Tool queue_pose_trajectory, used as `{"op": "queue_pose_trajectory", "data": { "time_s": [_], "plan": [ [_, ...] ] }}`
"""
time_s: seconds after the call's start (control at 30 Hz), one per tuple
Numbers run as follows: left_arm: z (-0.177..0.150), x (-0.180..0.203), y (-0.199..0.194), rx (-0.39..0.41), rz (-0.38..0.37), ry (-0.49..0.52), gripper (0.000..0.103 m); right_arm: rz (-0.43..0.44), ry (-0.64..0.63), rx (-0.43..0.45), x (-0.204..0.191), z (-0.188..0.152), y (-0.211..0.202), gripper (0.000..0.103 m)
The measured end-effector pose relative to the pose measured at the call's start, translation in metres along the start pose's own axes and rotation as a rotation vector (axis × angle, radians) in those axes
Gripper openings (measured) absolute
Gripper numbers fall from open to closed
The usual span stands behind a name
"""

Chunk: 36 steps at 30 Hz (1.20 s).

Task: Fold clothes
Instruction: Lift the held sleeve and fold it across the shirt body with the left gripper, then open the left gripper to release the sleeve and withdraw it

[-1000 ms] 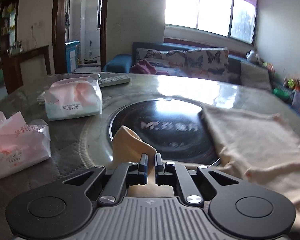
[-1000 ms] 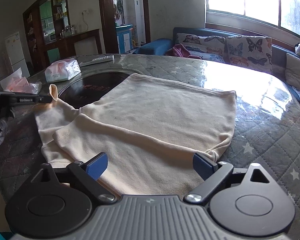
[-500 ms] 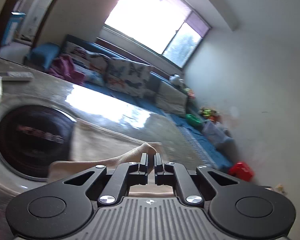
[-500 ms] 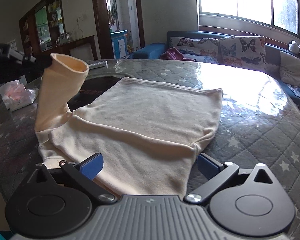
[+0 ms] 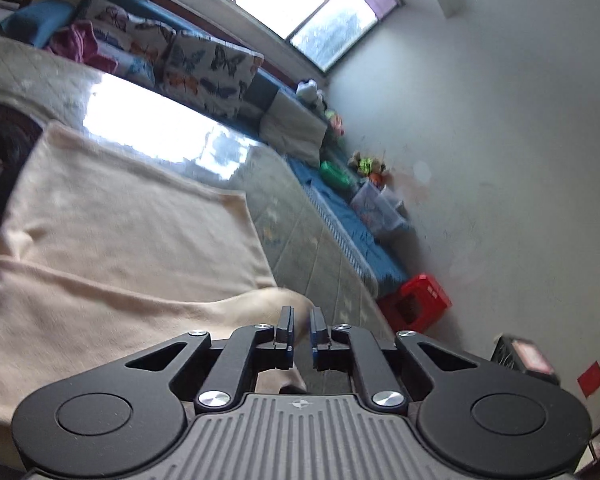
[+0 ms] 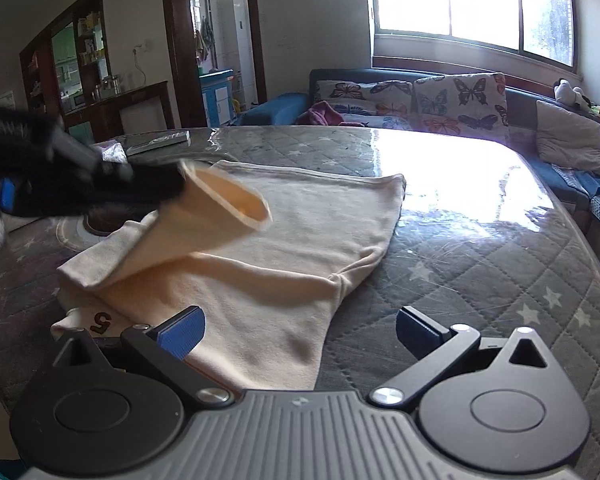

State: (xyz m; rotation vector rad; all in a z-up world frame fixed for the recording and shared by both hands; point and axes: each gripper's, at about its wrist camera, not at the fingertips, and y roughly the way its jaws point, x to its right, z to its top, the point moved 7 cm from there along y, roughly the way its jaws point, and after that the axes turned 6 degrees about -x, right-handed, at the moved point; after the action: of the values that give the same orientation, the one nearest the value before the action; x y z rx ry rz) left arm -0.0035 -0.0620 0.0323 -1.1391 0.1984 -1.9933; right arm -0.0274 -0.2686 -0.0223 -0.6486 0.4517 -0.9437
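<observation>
While the left gripper (image 5: 300,322) has its 2 jaws pinched close on the end of a sleeve (image 6: 224,204), it holds that sleeve up in the air over the cream top (image 6: 300,248). Seen from the right wrist, the sleeve end hangs open like a little cup, and the left gripper (image 6: 168,184) looks dark and blurry beside it. The right gripper (image 6: 298,332) has its 2 jaws spread wide with nothing between them, low over the near edge of the top. The top lies flat on the round table (image 6: 480,248), which has a grey quilted cover with stars. A brown number 5 (image 6: 102,322) shows on the near left corner of the top. Behind the table is a sofa (image 6: 420,96) with butterfly pillows.
</observation>
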Motion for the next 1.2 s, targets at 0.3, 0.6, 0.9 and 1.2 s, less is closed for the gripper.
{"op": "queue_pose_trajectory", "data": {
  "time_s": [0.3, 0.6, 0.9, 1.2],
  "plan": [
    [-0.008, -0.027, -0.025, -0.007, 0.15, 0.13, 0.021, -0.05, 0.022, 0.024, 0.011, 0.008, -0.009, 0.103],
    [-0.015, -0.091, -0.07, 0.027, 0.312, 0.07, 0.019, 0.042, -0.058, 0.009, -0.023, 0.029, 0.011, 0.072],
    [-0.025, -0.12, -0.086, 0.012, 0.347, -0.001, 0.017, 0.13, -0.109, -0.063, -0.048, 0.027, 0.043, 0.049],
    [0.02, -0.095, -0.067, 0.049, 0.324, 0.112, 0.016, 0.108, -0.121, -0.039, -0.045, 0.037, 0.035, 0.047]
  ]
}}
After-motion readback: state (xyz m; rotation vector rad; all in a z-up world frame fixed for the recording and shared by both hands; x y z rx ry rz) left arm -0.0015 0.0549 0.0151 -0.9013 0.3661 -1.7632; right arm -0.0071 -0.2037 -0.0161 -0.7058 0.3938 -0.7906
